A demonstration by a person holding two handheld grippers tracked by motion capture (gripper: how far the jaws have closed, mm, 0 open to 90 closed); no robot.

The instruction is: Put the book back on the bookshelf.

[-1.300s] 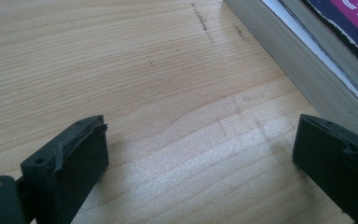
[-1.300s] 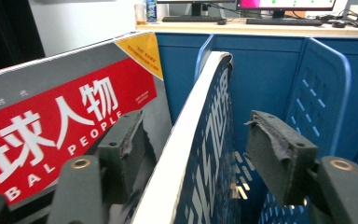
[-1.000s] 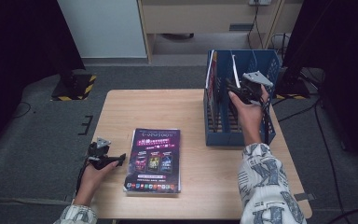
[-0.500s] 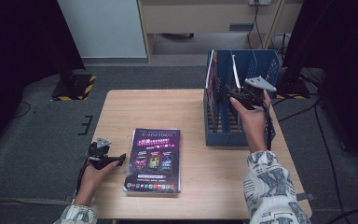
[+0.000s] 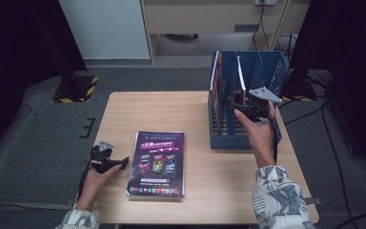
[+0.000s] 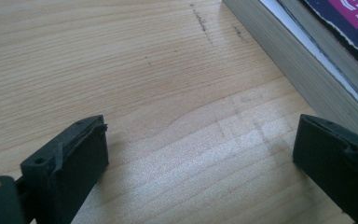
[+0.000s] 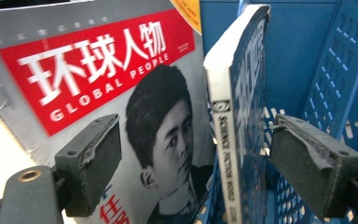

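Note:
A blue file rack (image 5: 267, 71) stands at the table's right rear. A red-titled magazine (image 7: 121, 93) leans in its left slot. A blue-spined magazine (image 7: 235, 116) stands upright in the middle slot (image 5: 240, 76). My right gripper (image 5: 236, 106) is at the rack's front; its jaws have just been opening, and in the right gripper view (image 7: 200, 158) they stand either side of the blue spine without touching it. A purple magazine (image 5: 157, 162) lies flat at the table's front. My left gripper (image 5: 121, 163) rests open just left of it, with bare wood between its jaws (image 6: 200, 158).
The wooden table (image 5: 171, 114) has free room behind the purple magazine. That magazine tops a thick stack whose edge (image 6: 298, 60) shows in the left gripper view. Dark floor and cables surround the table, and a cabinet stands behind it.
The right gripper has drawn back from the rack toward the person and its jaws have spread. The blue-spined magazine stays standing in its slot. The left hand has not moved.

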